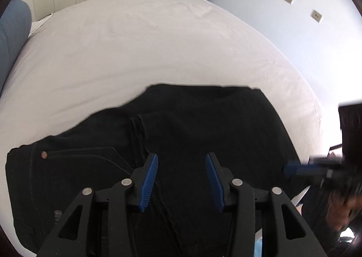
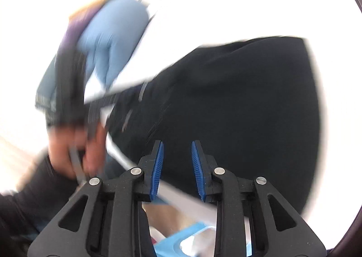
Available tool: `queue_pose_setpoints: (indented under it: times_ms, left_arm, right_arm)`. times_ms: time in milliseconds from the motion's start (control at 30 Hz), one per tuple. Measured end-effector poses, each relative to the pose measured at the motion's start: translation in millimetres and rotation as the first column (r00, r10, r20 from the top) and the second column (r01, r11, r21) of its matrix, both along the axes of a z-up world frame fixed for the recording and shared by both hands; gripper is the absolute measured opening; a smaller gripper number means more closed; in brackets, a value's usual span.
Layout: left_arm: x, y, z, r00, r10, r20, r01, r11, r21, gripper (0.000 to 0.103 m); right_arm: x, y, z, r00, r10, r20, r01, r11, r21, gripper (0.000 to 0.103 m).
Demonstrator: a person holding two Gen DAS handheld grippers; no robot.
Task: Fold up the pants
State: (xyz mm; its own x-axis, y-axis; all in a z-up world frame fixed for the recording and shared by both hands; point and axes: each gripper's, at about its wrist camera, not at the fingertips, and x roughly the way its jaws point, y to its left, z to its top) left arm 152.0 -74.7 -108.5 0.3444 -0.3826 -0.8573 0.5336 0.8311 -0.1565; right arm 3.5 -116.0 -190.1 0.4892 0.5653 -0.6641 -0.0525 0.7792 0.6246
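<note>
The black pants (image 1: pixel 181 134) lie folded on the white bed (image 1: pixel 135 48), filling the lower half of the left wrist view. The left gripper (image 1: pixel 182 162) hovers over them at bottom centre, jaws well apart and empty. In the blurred right wrist view, the right gripper (image 2: pixel 177 150) stands narrowly parted over the pants' near edge, gripping nothing.

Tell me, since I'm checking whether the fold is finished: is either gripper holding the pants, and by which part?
Nothing is held. The left gripper and right gripper both stand open above the folded black denim pants, with no cloth between them.
</note>
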Motion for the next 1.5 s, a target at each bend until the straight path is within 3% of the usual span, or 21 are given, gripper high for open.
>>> queue_pose_setpoints:
  times_ms: [100,267,400,433,467,533,667,733,900,1133,1167,1233,1300,1400,1500]
  left_arm:
    - [-14.2,-9.0,-33.5,0.997,0.005,-0.072,-0.002,0.999,0.04,0.043]
    - [-25.1,-11.3,-42.6,0.999,0.045,-0.014,-0.044,0.997,0.066,0.044]
    - [-24.1,-20.3,-47.5,0.998,0.067,-0.01,-0.066,0.995,0.08,0.044]
    - [-23.8,-22.2,-48.6,0.998,0.066,-0.011,-0.065,0.995,0.078,0.044]
    - [-22.8,-24.6,-49.8,0.998,0.061,-0.01,-0.06,0.995,0.078,0.044]
    - [-21.4,-26.4,-51.3,0.999,0.047,-0.005,-0.046,0.996,0.079,0.044]
    - [-21.8,-18.4,-54.1,1.0,0.027,-0.002,-0.027,0.997,0.072,0.044]
    - [-19.6,-10.1,-53.7,1.0,0.021,0.002,-0.021,0.997,0.068,0.044]
    - [-34.1,-2.6,-56.4,1.0,0.019,0.007,-0.019,0.998,0.067,0.044]
    - [-41.2,-4.9,-58.1,1.0,0.023,0.012,-0.024,0.998,0.059,0.044]
    - [-40.9,-5.2,-56.9,1.0,0.024,0.013,-0.025,0.998,0.058,0.044]
    - [-42.1,-3.8,-57.4,1.0,0.026,0.016,-0.027,0.998,0.052,0.044]
    - [-43.8,-1.8,-54.9,0.999,0.027,0.017,-0.028,0.999,0.047,0.044]
    - [-46.7,1.4,-56.4,0.999,0.032,0.02,-0.033,0.999,0.039,0.044]
    - [-47.8,5.1,-59.8,0.999,0.032,0.023,-0.033,0.999,0.032,0.044]
  right_arm:
    - [20.5,-53.3,6.4,1.0,-0.021,-0.002,0.021,0.99,0.139,0.02]
    - [73.3,-104.3,-9.2,0.998,-0.004,-0.064,0.023,0.959,0.284,0.021]
    - [130.2,-123.3,-28.3,0.99,-0.031,-0.14,0.075,0.943,0.324,0.021]
    - [140.2,-133.2,-39.9,0.983,-0.037,-0.179,0.09,0.951,0.297,0.02]
    - [149.8,-142.8,-44.7,0.973,-0.043,-0.227,0.103,0.959,0.263,0.014]
    - [159.9,-162.2,-58.2,0.97,-0.048,-0.24,0.119,0.95,0.29,0.01]
    - [138.3,-164.6,-68.9,0.972,-0.012,-0.233,0.088,0.943,0.32,0.01]
    - [104.8,-161.6,-62.5,0.972,0.026,-0.231,0.051,0.946,0.32,0.01]
    - [40.6,-115.7,-58.4,0.97,0.085,-0.227,-0.014,0.954,0.299,0.01]
    - [-23.6,-77.2,-55.8,0.964,0.095,-0.247,-0.021,0.958,0.287,0.01]
    - [-31.2,-69.1,-57.5,0.957,0.112,-0.268,-0.034,0.96,0.277,0.01]
    - [-45.7,-49.8,-67.1,0.926,0.152,-0.345,-0.098,0.981,0.169,0.01]
    - [-59.5,-42.1,-68.4,0.907,0.186,-0.378,-0.156,0.982,0.108,0.017]
    - [-65.4,-39.8,-27.0,0.944,0.239,-0.227,-0.193,0.959,0.207,0.016]
    - [-41.3,-47.9,17.7,0.974,0.216,-0.071,-0.192,0.948,0.254,0.016]
